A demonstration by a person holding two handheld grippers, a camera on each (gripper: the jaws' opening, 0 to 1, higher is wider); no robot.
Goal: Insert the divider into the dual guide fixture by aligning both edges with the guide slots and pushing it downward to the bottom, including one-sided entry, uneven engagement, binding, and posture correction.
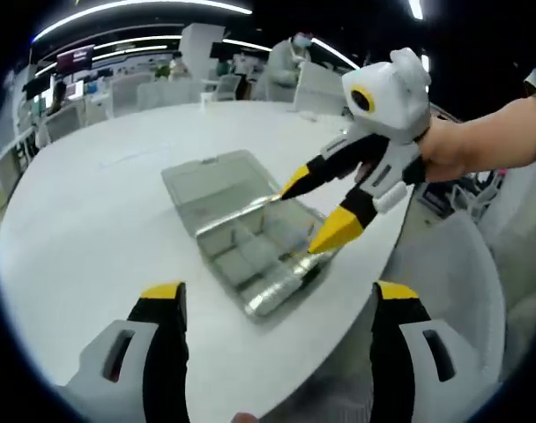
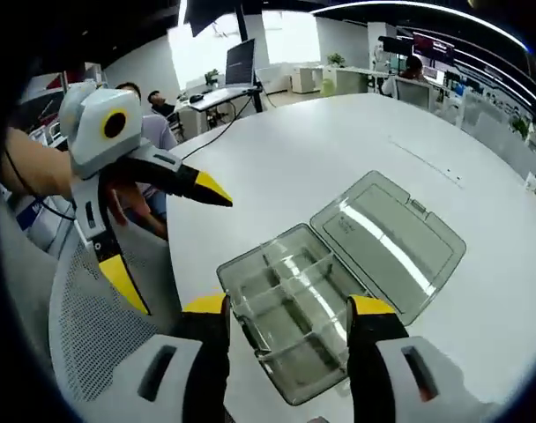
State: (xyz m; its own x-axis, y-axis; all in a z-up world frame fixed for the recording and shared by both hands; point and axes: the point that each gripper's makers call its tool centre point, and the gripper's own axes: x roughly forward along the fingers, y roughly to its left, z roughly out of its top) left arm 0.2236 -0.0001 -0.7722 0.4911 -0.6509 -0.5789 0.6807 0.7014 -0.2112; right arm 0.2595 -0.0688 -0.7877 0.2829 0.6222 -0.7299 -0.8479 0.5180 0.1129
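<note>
Where the white table [image 2: 338, 132] curved toward its near edge lay the clear plastic compartment box [image 2: 294, 308], lid [image 2: 387, 238] flung flat open on the far side. Thin clear dividers [image 2: 290, 304] stood inside, crossing the tray into cells; whether any one sat fully down in its slots could not be told through the glare.

Right gripper [image 1: 316, 211] hung over the box, jaws spread a modest way, yellow tips pointing down at the tray's far wall and middle. In the left gripper view the upper tip looked close to the rim, contact uncertain. Nothing was seen between its jaws. In its own view those jaws framed the tray's near end.

Left gripper [image 2: 171, 233] sat well off to the side, beyond the table edge, jaws wide apart, holding nothing.

Risks, as judged: clear-on-clear made slot edges hard to read, so one edge might enter alone, cock the divider and bind. The box lay unsteadied near the table edge; a downward push with no second grip could skid or tip it.
</note>
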